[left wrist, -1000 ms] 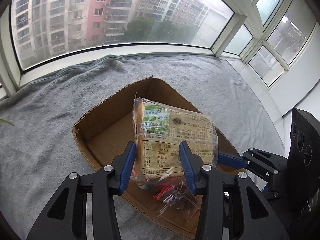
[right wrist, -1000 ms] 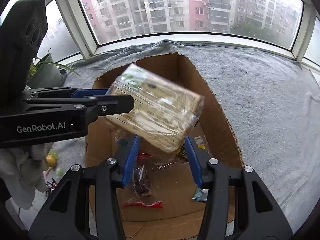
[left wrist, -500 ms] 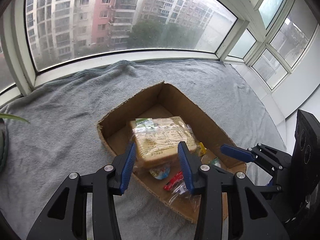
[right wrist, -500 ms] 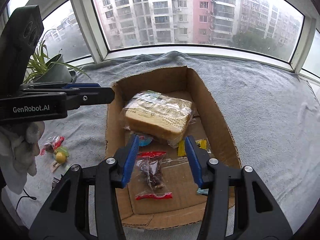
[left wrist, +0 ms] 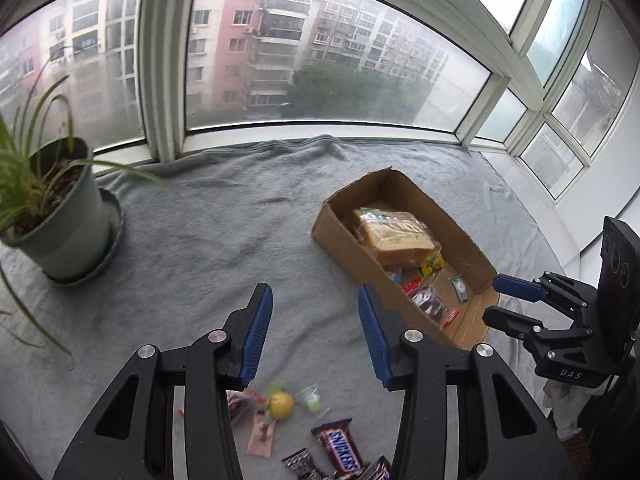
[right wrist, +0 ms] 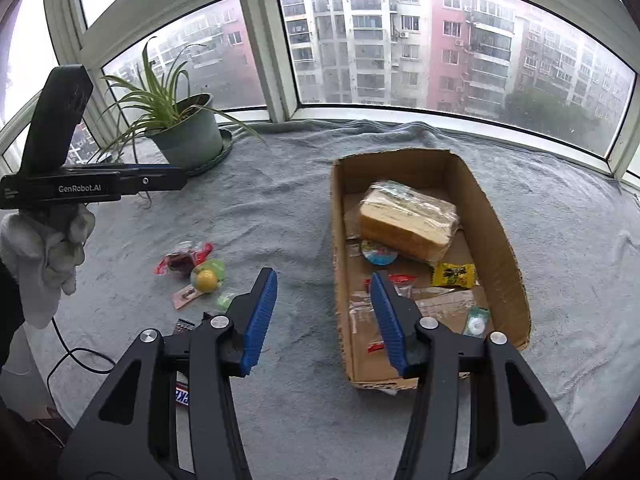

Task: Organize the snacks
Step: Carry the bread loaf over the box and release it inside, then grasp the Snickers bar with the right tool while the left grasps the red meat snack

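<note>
Both claws had pulled back from the box (right wrist: 496,216) since a second earlier, leaving the bread pack (right wrist: 408,216) lying inside it at the far end, atop smaller packets. Left claw (left wrist: 316,328) hung open and empty over the grey blanket (left wrist: 224,232). Right claw (right wrist: 324,312) had just been opening, nothing between its jaws. Loose snacks remained on the blanket: a yellow sweet (right wrist: 205,280) and a Snickers (left wrist: 340,450). A potted plant (right wrist: 188,136) stood by the window.

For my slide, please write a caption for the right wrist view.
Open right claw above grey blanket; bread pack lies inside cardboard box, loose snacks outside.
</note>
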{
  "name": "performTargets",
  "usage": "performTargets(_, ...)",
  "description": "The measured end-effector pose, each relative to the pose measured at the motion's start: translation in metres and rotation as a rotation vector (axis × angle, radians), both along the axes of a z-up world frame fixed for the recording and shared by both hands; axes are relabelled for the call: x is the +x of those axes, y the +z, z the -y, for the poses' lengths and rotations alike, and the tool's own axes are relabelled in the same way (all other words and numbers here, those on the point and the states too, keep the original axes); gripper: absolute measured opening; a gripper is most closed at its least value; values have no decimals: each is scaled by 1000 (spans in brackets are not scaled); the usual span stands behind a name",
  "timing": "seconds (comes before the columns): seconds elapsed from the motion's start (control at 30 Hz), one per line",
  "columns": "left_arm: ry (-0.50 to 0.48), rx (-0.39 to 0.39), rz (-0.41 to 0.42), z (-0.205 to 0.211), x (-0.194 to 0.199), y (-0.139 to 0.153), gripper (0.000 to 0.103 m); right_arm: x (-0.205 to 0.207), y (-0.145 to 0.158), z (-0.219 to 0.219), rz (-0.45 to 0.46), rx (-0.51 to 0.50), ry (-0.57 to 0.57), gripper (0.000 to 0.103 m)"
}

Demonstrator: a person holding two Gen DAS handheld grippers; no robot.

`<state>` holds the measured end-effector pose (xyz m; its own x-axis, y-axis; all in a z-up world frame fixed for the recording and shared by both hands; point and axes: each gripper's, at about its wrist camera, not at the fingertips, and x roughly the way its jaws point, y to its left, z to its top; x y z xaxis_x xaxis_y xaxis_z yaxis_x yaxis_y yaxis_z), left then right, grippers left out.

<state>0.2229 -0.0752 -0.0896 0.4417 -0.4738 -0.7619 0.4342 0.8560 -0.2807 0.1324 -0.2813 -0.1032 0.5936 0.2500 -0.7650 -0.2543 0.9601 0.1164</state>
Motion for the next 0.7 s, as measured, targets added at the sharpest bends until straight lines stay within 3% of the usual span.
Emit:
performTargets(0.03, 16, 1, -6, -9, -4, -2, 43, -4, 0, -5, 0, 5, 9, 62)
performTargets(0.17, 61, 19, -19, -39, -20, -18, 43, -15, -5, -24, -19, 25, 43, 63)
performTargets(0.33, 99, 63, -64, -61, -31, -47, 51, -24, -30, -53, -80, 27, 80, 66)
performTargets(0.7, 60, 158, -91, -59, -35, -89, 52, -29, -94, -92, -257, 49, 120, 66)
